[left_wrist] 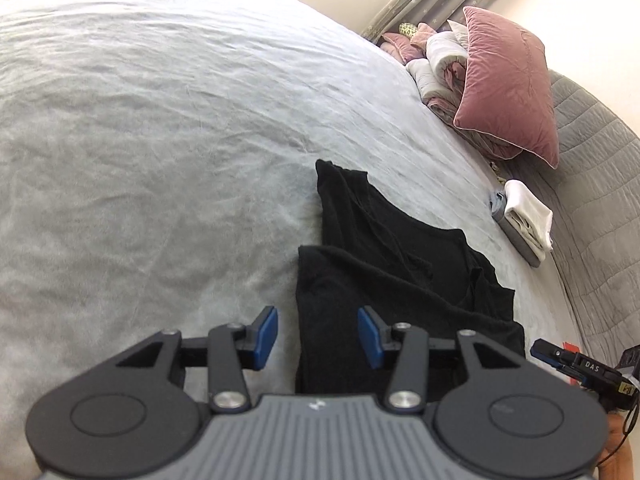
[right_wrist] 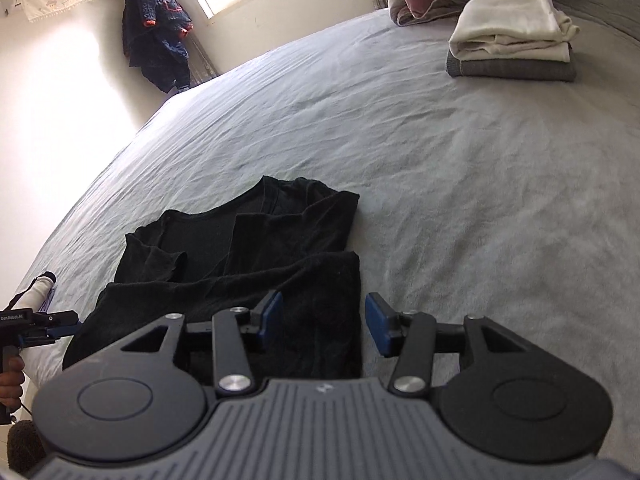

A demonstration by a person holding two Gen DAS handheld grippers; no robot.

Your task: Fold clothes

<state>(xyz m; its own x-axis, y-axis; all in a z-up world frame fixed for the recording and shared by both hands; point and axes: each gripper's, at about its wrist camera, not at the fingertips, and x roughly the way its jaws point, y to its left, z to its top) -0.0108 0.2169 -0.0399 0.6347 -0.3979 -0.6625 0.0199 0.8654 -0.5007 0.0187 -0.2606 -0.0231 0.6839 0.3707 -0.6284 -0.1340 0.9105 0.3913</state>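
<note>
A black garment (left_wrist: 384, 264) lies partly folded on the pale grey bed sheet (left_wrist: 160, 120). My left gripper (left_wrist: 318, 334) hangs over its near left edge, open, with the blue pads apart and pressing on nothing. In the right wrist view the same black garment (right_wrist: 248, 256) spreads to the left, its lower part folded over. My right gripper (right_wrist: 324, 322) is open above the garment's near right edge, the cloth lying flat beneath the pads and not pinched. The right gripper (left_wrist: 576, 364) also shows at the right edge of the left wrist view.
A stack of folded clothes, white on grey (right_wrist: 512, 44), sits at the far right of the bed beside a pink cushion (left_wrist: 504, 84) and rolled bedding (left_wrist: 444, 68). A dark jacket (right_wrist: 156, 36) hangs in the room corner. A hand (right_wrist: 10, 384) holds the left gripper (right_wrist: 36, 328).
</note>
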